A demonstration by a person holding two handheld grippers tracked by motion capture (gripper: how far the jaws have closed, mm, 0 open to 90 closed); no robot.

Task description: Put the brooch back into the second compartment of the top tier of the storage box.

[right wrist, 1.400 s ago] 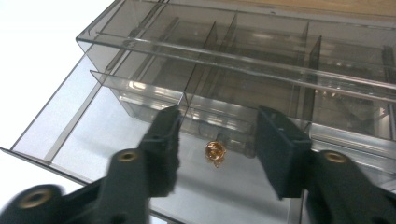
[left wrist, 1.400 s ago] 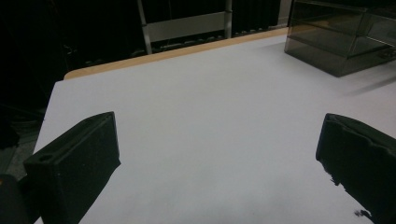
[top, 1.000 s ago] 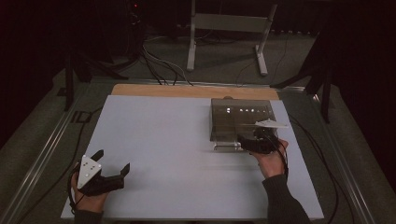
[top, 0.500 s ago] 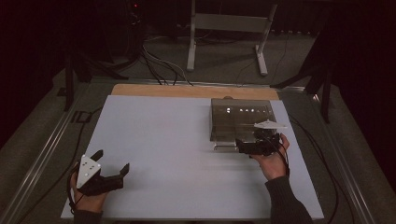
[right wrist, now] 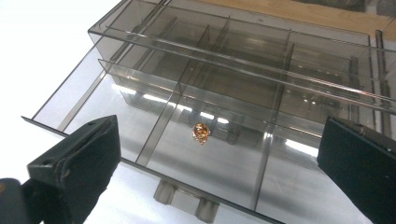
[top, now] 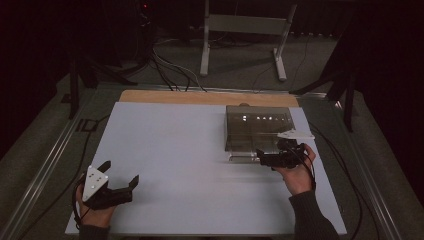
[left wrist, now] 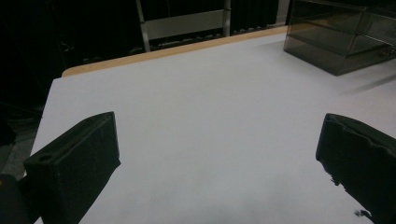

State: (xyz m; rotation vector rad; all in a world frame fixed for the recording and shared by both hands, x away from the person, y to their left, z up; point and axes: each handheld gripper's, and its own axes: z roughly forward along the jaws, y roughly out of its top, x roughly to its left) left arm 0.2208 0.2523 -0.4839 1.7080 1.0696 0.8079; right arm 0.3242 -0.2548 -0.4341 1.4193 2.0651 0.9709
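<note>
A smoky clear drawer box (top: 257, 125) stands on the white table (top: 175, 150) at the right. Its lower drawer (right wrist: 140, 116) is pulled out, and a small orange-gold piece (right wrist: 201, 132) lies in the middle compartment. My right gripper (top: 260, 157) is at the front of the pulled-out drawer (top: 240, 156), open, with nothing between its jaws (right wrist: 219, 149). My left gripper (top: 121, 172) rests open near the table's front left corner, far from the box (left wrist: 336, 42). Nothing is between the left gripper's (left wrist: 219, 140) jaws but bare tabletop.
A wooden strip (top: 210, 97) runs along the table's far edge. Cables (top: 345, 165) trail to the right of the table. A metal stand (top: 245, 30) is on the floor beyond it. The white surface between the two grippers is bare.
The right hand and its gripper have shifted slightly toward the near edge at the box's front. The left gripper has not moved.
</note>
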